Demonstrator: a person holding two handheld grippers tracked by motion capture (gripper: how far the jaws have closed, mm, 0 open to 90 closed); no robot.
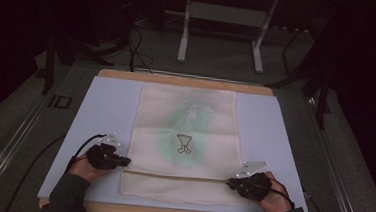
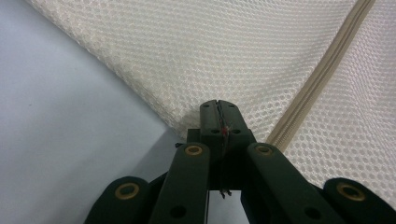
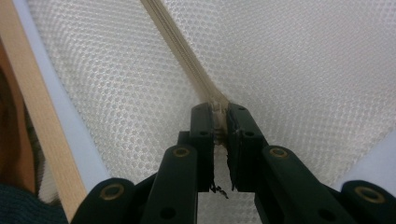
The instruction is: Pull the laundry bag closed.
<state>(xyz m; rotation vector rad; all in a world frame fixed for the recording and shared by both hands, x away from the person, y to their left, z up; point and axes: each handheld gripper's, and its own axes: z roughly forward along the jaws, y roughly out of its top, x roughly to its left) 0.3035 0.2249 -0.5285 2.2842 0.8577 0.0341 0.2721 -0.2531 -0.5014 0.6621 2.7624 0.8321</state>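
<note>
One cream mesh zip bag point(image 1: 183, 141); left gripper point(image 1: 124, 160) clamped on its left edge — right gripper point(image 1: 232, 182) pinching its zipper pull point(image 3: 218, 108).

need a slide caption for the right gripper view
Right claw clamped on the zipper pull of a cream mesh laundry bag lying on the pale blue tabletop.
</note>
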